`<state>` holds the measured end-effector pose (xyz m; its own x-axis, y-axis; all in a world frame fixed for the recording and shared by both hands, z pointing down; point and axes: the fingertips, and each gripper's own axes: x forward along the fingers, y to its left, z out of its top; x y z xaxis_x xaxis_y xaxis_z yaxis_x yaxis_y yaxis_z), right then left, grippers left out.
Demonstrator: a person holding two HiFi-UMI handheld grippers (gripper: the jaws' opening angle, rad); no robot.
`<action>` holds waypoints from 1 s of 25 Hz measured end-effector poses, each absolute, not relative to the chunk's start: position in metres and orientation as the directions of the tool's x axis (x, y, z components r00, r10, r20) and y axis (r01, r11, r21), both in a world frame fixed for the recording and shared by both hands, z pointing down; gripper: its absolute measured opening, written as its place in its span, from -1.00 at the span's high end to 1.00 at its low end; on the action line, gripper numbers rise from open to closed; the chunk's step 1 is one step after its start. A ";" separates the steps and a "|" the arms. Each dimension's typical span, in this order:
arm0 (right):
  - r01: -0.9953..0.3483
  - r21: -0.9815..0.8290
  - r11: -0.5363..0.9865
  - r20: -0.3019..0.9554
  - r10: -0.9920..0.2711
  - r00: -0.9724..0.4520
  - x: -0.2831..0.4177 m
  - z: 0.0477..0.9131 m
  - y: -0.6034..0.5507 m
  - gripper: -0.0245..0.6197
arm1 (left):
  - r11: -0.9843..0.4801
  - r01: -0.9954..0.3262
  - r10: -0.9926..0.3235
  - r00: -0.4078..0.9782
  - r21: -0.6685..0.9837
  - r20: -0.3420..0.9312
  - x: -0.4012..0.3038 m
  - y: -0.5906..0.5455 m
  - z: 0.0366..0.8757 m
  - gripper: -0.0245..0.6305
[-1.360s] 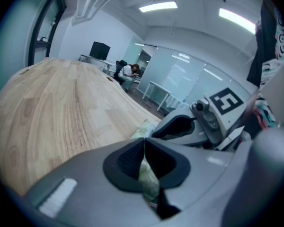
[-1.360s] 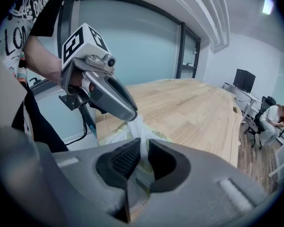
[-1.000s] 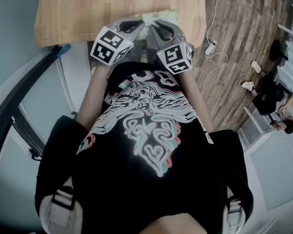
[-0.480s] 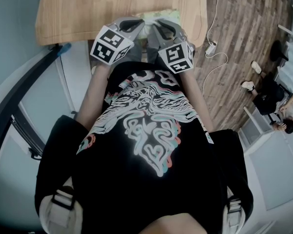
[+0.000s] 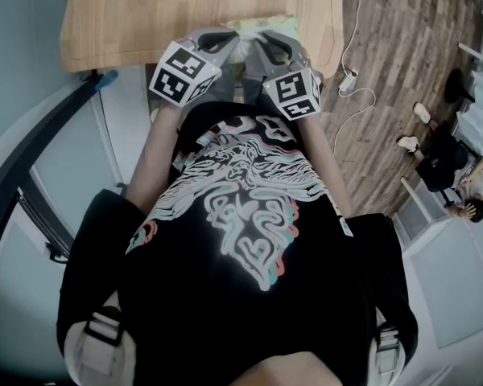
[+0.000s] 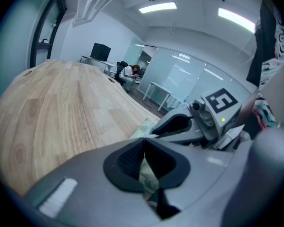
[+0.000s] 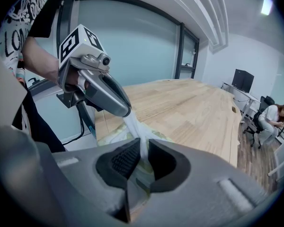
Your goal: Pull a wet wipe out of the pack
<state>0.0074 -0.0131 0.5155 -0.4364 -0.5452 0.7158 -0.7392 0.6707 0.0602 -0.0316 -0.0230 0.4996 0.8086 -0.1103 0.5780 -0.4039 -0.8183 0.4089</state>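
With the left fingers [image 7: 114,97] clenching the wipe [image 7: 134,126] above the pack [image 7: 110,136] at the table [image 7: 194,108] edge, lower centre, and the right fingers [image 7: 127,159] pinching that strand, a pull is likely risking tearing it or lifting the pack.

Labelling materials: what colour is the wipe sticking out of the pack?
White; the wet wipe, pinched by the left gripper, shows best in the right gripper view.

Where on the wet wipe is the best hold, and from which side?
The narrow white tail of the wet wipe standing up out of the pack, taken from above, jaws across it. It is gathered thin there and leads upward, where the left gripper pinches it.
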 end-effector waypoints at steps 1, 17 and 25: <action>-0.741 0.056 0.669 0.712 -0.547 -0.440 0.007 0.516 -0.013 0.76 | -0.819 -0.405 -0.112 0.808 0.408 0.578 -0.032 -0.023 0.500 0.95; -0.739 0.063 0.671 0.714 -0.548 -0.436 0.006 0.517 -0.012 0.76 | -0.807 -0.428 -0.132 0.803 0.407 0.581 -0.043 -0.022 0.502 0.96; -0.741 0.066 0.668 0.714 -0.550 -0.432 0.005 0.518 -0.013 0.76 | -0.801 -0.436 -0.137 0.801 0.411 0.583 -0.050 -0.023 0.503 0.96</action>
